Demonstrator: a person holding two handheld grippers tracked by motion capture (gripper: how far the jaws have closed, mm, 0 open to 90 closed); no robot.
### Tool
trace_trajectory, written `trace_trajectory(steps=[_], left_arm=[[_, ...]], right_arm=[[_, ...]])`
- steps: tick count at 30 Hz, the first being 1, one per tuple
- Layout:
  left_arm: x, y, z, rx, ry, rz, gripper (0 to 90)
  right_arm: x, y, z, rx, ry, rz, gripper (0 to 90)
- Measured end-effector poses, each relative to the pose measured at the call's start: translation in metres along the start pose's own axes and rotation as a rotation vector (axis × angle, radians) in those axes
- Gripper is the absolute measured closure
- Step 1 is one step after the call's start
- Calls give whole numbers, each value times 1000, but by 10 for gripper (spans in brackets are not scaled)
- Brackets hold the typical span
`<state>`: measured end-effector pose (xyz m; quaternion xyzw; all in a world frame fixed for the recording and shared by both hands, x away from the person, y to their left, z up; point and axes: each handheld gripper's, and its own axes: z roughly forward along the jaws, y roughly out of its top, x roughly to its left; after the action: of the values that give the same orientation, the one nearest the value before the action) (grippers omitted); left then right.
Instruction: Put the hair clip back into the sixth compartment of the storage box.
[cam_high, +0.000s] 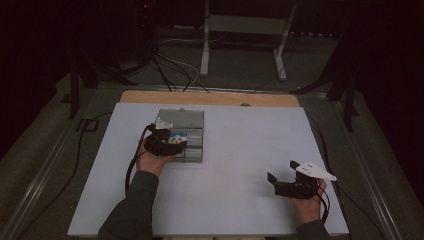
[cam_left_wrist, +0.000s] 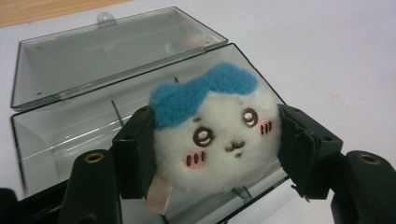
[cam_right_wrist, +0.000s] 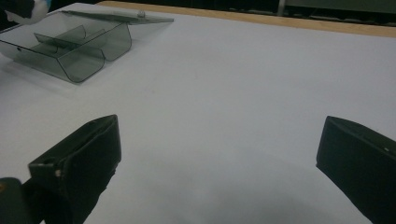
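Your left claw (cam_left_wrist: 212, 154) grips the round, fuzzy white plush (cam_left_wrist: 217, 140) with blue felt tuft above the open, clear smoky plastic box (cam_left_wrist: 70, 121); your right claw (cam_right_wrist: 219, 163) rests open on the table (cam_right_wrist: 233, 84).

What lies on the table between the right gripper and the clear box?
Nothing: in the high view, bare white table separates the right gripper from the clear box.

A: Where's the plush toy (cam_left_wrist: 215, 135)?
B: Over the open box (cam_high: 192, 131), between the left gripper (cam_high: 172, 143) jaws.
A: And the right gripper (cam_high: 282, 171)?
B: Well right of the box, nearer the person
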<state>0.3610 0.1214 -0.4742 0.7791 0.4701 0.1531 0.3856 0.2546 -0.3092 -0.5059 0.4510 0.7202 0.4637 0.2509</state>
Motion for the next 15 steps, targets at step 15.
trace_trajectory(steps=[15], left_arm=[[-6, 0, 13, 28, -12, 2, 361]], right_arm=[[0, 0, 0, -1, 0, 0, 0]])
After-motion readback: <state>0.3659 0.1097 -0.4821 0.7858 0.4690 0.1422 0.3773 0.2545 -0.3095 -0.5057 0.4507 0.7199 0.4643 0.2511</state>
